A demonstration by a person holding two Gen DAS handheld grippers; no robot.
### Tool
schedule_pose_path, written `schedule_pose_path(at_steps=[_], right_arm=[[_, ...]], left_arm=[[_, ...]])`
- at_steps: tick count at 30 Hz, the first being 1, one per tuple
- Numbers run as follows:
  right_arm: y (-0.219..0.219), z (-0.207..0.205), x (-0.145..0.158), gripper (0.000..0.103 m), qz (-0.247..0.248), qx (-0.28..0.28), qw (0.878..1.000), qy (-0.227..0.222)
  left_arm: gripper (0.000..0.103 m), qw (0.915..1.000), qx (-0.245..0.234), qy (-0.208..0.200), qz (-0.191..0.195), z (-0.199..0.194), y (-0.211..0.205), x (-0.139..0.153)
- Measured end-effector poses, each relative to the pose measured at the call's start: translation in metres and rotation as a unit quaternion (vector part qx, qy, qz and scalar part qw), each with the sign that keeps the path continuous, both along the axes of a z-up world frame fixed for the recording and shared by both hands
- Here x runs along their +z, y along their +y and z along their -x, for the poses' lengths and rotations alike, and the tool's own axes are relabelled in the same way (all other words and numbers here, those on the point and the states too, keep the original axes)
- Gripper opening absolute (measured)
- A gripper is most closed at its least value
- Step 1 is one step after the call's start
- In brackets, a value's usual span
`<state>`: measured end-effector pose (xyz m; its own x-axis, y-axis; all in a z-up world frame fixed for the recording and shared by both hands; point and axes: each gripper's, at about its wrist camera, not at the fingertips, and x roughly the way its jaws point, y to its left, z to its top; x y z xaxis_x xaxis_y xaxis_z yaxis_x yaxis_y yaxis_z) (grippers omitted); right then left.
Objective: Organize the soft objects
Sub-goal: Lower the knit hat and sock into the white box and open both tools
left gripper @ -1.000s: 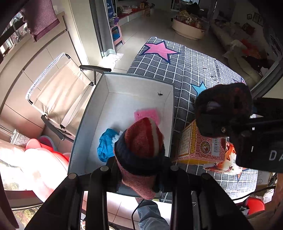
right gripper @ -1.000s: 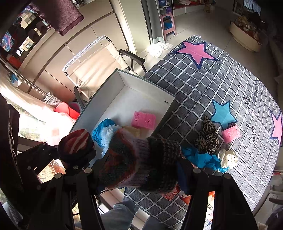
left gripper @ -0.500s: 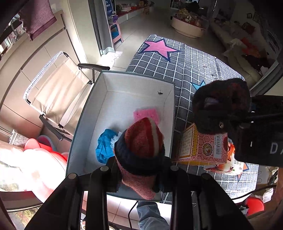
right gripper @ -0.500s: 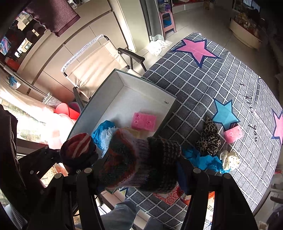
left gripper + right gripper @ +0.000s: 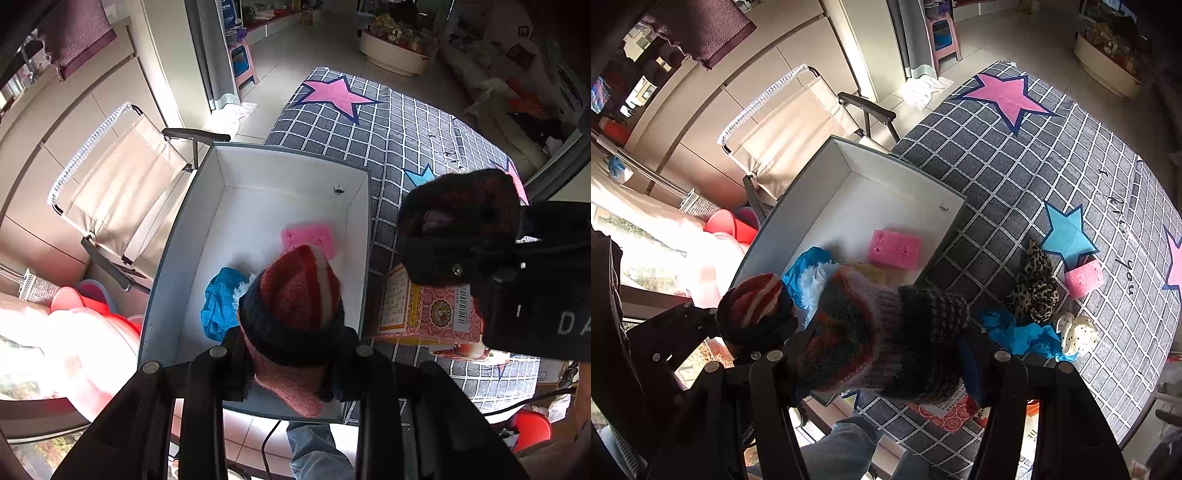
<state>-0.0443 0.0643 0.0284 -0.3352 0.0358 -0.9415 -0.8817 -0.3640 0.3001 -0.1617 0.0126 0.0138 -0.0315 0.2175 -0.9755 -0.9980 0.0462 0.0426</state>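
- Your left gripper [image 5: 291, 363] has its jaws closed down to the width of a red-and-white striped knit sock [image 5: 295, 306], which is pinched between them at its dark blue band.
- The striped sock's rounded end points forward and is held above the near end of the open white box [image 5: 266, 173], clear of the box floor.
- Your right gripper [image 5: 882, 373] has its jaws spread about as wide as a thick multicoloured knit sock [image 5: 879, 339], and they clamp it at both sides.
- That sock lies crosswise between the fingers, with its dark ribbed cuff toward the right finger and its red and green foot toward the left one.
- It hangs over the box's near right corner, partly above the grey checked mat [image 5: 1052, 155].
- From the right wrist view, your left gripper sits just beside the right one, on its left.
- Inside the box lie a pink sponge [image 5: 894, 249] near the middle and a crumpled blue cloth [image 5: 218, 306] at the near left.
- On the mat to the right of the box lie a leopard-print fabric piece [image 5: 1034, 284], a second pink sponge [image 5: 1084, 278], a blue crumpled cloth [image 5: 1019, 332] and a small white spotted item [image 5: 1076, 332].
- A pink printed carton [image 5: 424, 310] rests on the mat just beside the box's right wall.
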Motion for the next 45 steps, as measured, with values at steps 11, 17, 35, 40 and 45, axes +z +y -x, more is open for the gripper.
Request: schedule_pose_path(at_steps=[11,17,35,40,45], right_arm=[[0.002,0.002,-0.002,0.064,0.005,0.001,1.0,-0.002],[0.002,0.002,-0.004,0.064,0.006,0.004,1.0,-0.003],[0.024,0.005,-0.011,0.064,0.013,-0.003,1.0,0.004],[0.037,0.01,-0.017,0.064,0.024,-0.008,1.0,0.01],[0.046,0.021,-0.022,0.064,0.028,0.002,1.0,0.01]], left_arm=[[0.033,1.0,-0.001,-0.002,0.007,0.001,0.001,-0.003],[0.033,0.9999,-0.001,-0.003,0.01,0.001,0.001,-0.005],[0.035,0.9993,0.026,-0.002,0.027,0.013,0.021,-0.019],[0.035,0.9985,0.045,0.001,0.032,0.023,0.03,-0.025],[0.035,0.9972,0.066,0.005,0.034,0.033,0.037,-0.029]])
